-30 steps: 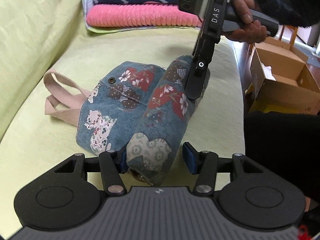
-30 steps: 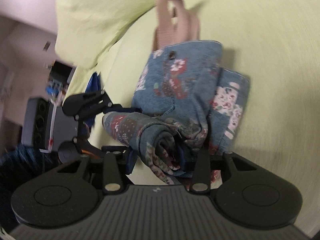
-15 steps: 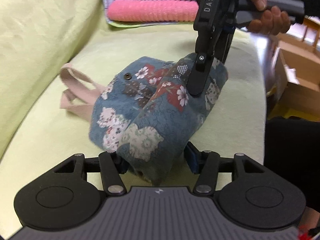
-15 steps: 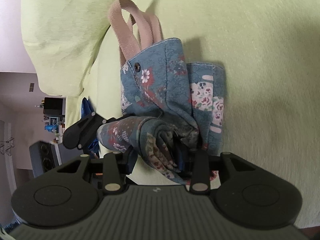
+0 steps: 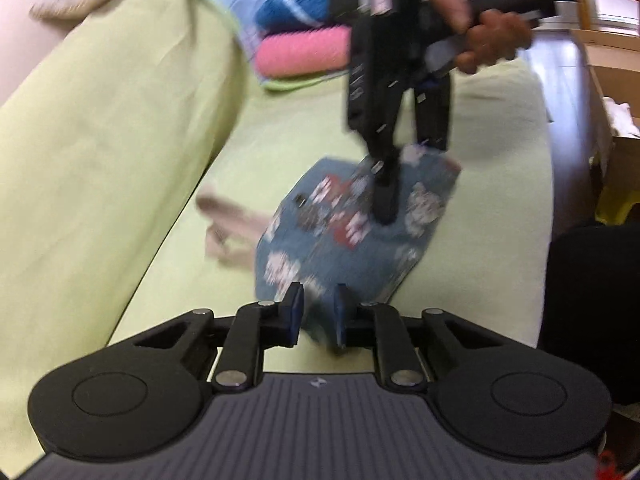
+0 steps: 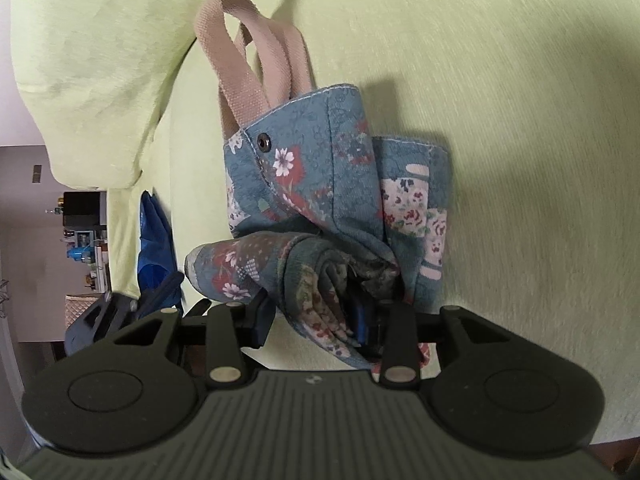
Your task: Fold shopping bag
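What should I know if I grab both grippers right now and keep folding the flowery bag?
Right gripper: shut on the rolled end of the bag.
Left gripper: jaws have just been closing and are narrow. The bag's near edge shows in the gap, but blur hides any grip.
Bag: on the green sofa, partly rolled, handles sticking out.
Left to do: finish the fold and lay it flat.

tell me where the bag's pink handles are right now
In the right wrist view the pink handles lie flat on the green sofa cushion, sticking out from the top of the floral shopping bag, towards the backrest.
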`<control>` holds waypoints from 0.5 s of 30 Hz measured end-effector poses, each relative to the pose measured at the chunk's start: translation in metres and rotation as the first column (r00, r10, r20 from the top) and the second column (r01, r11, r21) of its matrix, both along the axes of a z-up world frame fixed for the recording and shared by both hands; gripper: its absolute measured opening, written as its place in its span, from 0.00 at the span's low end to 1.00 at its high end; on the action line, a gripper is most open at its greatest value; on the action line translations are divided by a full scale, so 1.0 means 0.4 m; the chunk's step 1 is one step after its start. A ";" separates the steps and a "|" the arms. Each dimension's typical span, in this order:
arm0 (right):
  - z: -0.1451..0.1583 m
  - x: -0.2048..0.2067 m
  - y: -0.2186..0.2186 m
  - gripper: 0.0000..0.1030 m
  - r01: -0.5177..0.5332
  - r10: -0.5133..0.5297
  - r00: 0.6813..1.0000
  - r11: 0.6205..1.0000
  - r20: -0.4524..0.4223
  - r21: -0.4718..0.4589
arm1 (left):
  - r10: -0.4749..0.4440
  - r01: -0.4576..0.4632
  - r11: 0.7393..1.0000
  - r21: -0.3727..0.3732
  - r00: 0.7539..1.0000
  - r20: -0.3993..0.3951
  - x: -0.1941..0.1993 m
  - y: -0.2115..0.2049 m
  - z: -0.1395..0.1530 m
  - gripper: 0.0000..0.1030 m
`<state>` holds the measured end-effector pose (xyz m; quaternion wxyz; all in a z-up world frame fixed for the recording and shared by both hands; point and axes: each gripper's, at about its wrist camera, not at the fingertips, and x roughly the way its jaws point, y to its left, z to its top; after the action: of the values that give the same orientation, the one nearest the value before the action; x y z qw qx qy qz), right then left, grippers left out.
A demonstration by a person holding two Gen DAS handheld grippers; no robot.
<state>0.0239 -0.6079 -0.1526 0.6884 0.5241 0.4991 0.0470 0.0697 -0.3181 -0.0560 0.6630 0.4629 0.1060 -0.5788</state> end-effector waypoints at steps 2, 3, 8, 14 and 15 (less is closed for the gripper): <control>0.004 0.007 -0.002 0.31 -0.012 0.012 1.000 1.000 -0.012 -0.008 | -0.020 0.019 1.000 0.008 1.000 0.018 -0.010 -0.013 -0.007 0.18; 0.005 0.011 -0.003 0.31 -0.017 0.017 1.000 1.000 -0.020 -0.009 | -0.025 0.024 1.000 0.007 0.999 0.033 -0.011 -0.018 -0.014 0.18; 0.008 0.031 -0.016 0.31 -0.036 0.035 0.998 0.999 -0.048 -0.021 | -0.012 0.012 1.000 0.021 1.000 -0.004 0.012 -0.050 -0.016 0.22; 0.008 0.023 -0.030 0.31 -0.024 0.023 0.999 0.999 -0.045 -0.028 | 0.010 -0.008 1.000 0.030 0.999 -0.051 0.044 -0.072 -0.020 0.21; 0.009 0.015 -0.029 0.31 -0.014 0.013 0.999 0.999 -0.036 -0.032 | 0.014 -0.012 1.000 0.029 0.998 -0.057 0.045 -0.072 -0.020 0.21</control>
<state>0.0298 -0.6194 -0.1491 0.6875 0.5105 0.5154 0.0343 0.0879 -0.3469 -0.0638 0.6566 0.4548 0.1363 -0.5860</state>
